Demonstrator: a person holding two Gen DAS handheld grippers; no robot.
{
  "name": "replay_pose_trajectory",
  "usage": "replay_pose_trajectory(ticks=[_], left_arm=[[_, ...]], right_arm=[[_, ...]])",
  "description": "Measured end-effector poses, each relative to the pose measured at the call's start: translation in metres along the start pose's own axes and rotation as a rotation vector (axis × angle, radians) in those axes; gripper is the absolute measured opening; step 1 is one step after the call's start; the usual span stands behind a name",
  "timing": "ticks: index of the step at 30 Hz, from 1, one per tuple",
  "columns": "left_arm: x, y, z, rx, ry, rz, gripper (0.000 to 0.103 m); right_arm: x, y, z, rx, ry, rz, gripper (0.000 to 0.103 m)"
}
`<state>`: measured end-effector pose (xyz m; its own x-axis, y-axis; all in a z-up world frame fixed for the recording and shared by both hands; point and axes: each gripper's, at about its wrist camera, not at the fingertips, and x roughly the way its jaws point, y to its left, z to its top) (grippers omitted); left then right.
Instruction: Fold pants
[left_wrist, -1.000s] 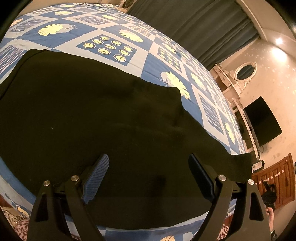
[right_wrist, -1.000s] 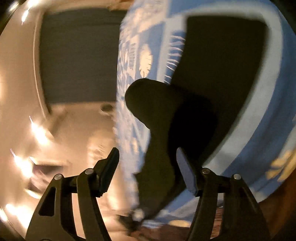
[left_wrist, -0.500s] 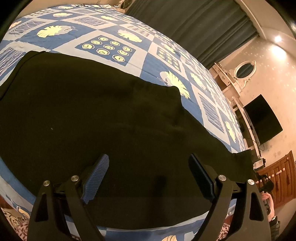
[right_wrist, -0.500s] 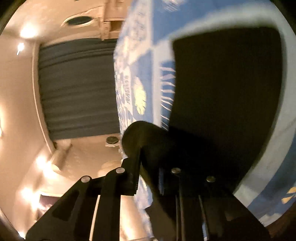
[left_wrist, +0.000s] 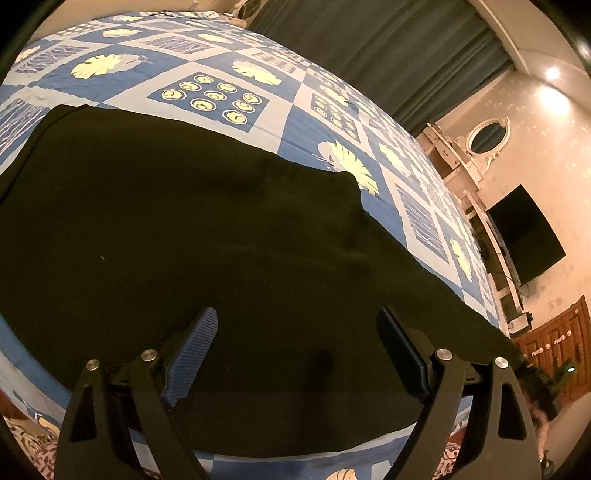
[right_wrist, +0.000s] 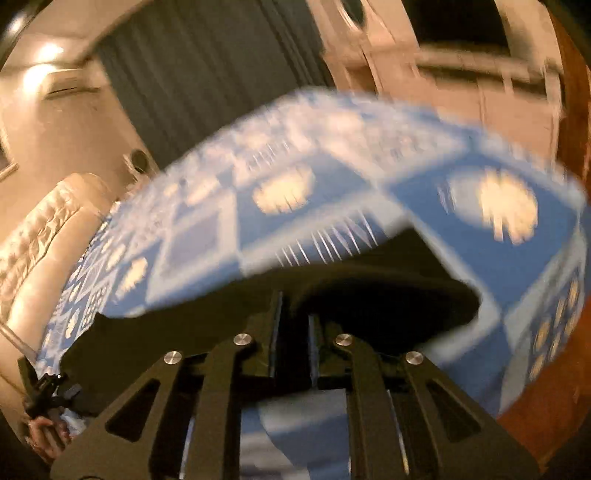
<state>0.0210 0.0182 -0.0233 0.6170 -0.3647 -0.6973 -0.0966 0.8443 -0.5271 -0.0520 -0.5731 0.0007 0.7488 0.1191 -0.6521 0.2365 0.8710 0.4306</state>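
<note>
Stretching lengthwise across the patterned bed (left_wrist: 280, 110), black pants (left_wrist: 184, 240) are clamped at one end by the right gripper (right_wrist: 293, 332), while the left gripper (left_wrist: 295, 332) is held wide open above their near edge.

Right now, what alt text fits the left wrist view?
The open left gripper hovers over black pants spread flat on a blue patterned bedspread. Dark curtains and a wall-mounted TV stand behind.

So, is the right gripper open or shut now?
Shut: the right gripper has its fingers nearly together, pinching the black pants.
</note>
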Motion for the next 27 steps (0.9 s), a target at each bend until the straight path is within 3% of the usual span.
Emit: replay_pose_trajectory(ticks=[2, 4, 7, 11, 12, 15, 17, 22, 27], left_arm=[[0.000, -0.001, -0.001, -0.001, 0.000, 0.000, 0.087], [0.000, -0.001, -0.002, 0.003, 0.001, -0.001, 0.087], [0.001, -0.003, -0.003, 0.024, 0.002, 0.006, 0.087], [0.002, -0.005, -0.004, 0.051, 0.003, 0.022, 0.088], [0.002, -0.004, -0.004, 0.048, 0.002, 0.022, 0.088], [0.003, -0.003, -0.002, 0.036, 0.005, 0.020, 0.089], [0.002, -0.003, -0.002, 0.031, 0.005, 0.020, 0.089], [0.004, -0.009, -0.005, 0.079, 0.015, 0.048, 0.090], [0.004, -0.010, -0.007, 0.103, 0.010, 0.063, 0.091]], right_arm=[[0.012, -0.031, -0.012, 0.082, 0.071, -0.030, 0.035], [0.007, -0.054, -0.024, 0.159, 0.109, 0.001, 0.038], [-0.003, -0.060, -0.021, 0.130, 0.126, -0.023, 0.043], [-0.031, -0.072, 0.013, 0.124, 0.091, -0.046, 0.045], [-0.037, -0.079, 0.023, 0.149, 0.073, -0.040, 0.051], [-0.027, -0.101, 0.049, 0.185, 0.083, -0.031, 0.053], [-0.014, -0.100, 0.062, 0.127, 0.105, -0.042, 0.053], [0.046, -0.083, 0.073, -0.069, 0.272, -0.093, 0.052], [0.078, -0.060, 0.069, -0.243, 0.340, -0.099, 0.051]])
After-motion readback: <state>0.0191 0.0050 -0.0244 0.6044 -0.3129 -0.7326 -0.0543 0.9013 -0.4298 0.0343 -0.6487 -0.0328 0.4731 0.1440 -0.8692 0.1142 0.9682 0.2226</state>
